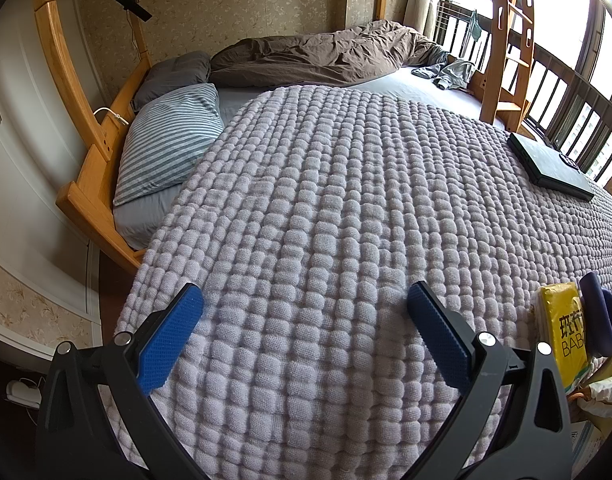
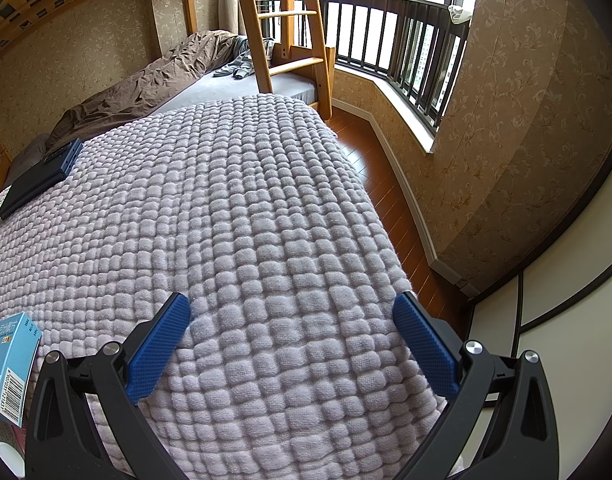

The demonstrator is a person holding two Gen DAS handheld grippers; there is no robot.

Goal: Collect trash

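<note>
My left gripper (image 1: 303,300) is open above the near part of a lilac quilted blanket (image 1: 346,200), nothing between its blue pads. At the right edge of the left wrist view stands a yellow packet (image 1: 562,332) with black lettering, beside a dark blue curved object (image 1: 602,320). My right gripper (image 2: 291,308) is open too, over the same blanket (image 2: 225,200), empty. A light blue cardboard box (image 2: 9,364) with a barcode sits at the lower left of the right wrist view, left of that gripper.
A black flat device (image 1: 550,166) (image 2: 37,178) lies on the blanket's far side. Striped pillow (image 1: 165,144), brown duvet (image 1: 326,54) and grey clothes (image 1: 446,70) lie further back. A wooden ladder (image 2: 281,20) stands at the bed's end; wooden floor (image 2: 386,184) and a railed window (image 2: 394,36) are on the right.
</note>
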